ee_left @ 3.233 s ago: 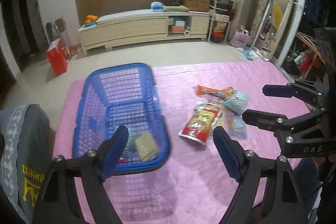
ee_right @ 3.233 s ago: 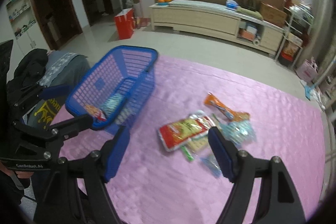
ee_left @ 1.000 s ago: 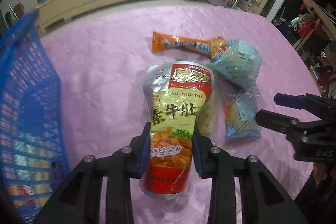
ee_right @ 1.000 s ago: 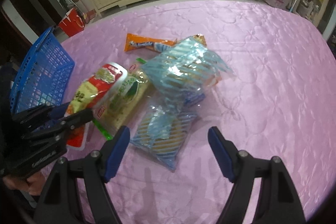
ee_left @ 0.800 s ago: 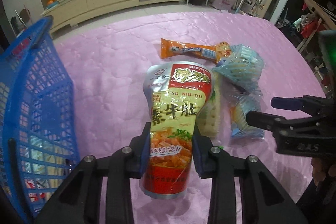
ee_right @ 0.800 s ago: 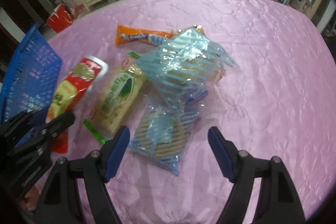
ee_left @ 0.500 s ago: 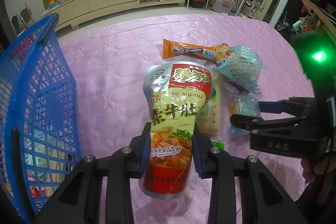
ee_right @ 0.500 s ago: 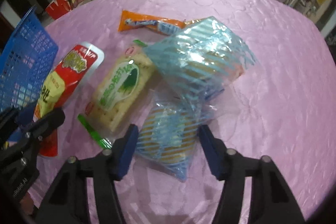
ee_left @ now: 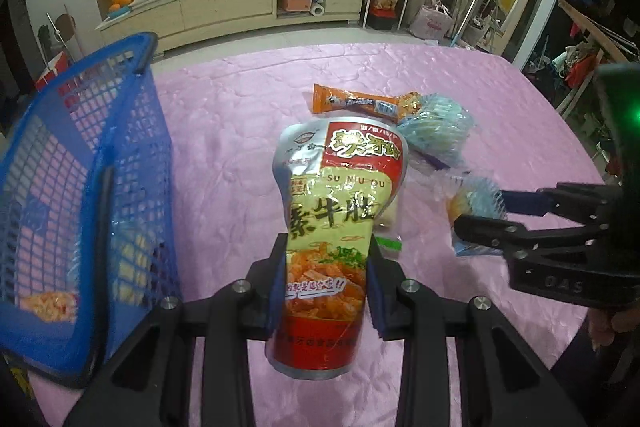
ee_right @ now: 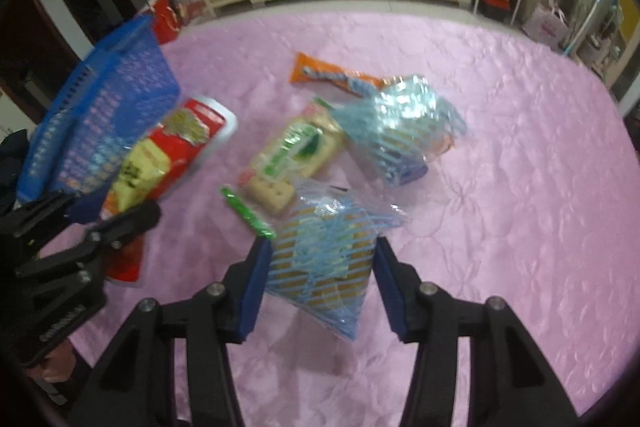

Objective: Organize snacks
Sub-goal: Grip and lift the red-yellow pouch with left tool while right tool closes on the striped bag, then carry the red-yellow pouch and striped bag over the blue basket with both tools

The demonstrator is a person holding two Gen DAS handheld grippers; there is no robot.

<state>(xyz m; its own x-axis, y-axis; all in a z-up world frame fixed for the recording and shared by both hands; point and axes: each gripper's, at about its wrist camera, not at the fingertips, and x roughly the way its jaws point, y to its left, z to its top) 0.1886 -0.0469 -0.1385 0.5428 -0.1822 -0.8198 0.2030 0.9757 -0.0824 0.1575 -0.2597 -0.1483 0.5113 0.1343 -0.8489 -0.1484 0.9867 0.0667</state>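
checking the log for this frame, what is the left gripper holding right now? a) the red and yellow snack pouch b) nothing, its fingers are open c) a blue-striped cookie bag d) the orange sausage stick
a: in the left wrist view the left gripper is shut on the red and yellow snack pouch, lifted off the pink tablecloth, while the orange sausage stick lies on the cloth.

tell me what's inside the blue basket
Through the mesh of the blue basket a few snack packets show at the bottom, one orange. The wall blurs and hides the rest.
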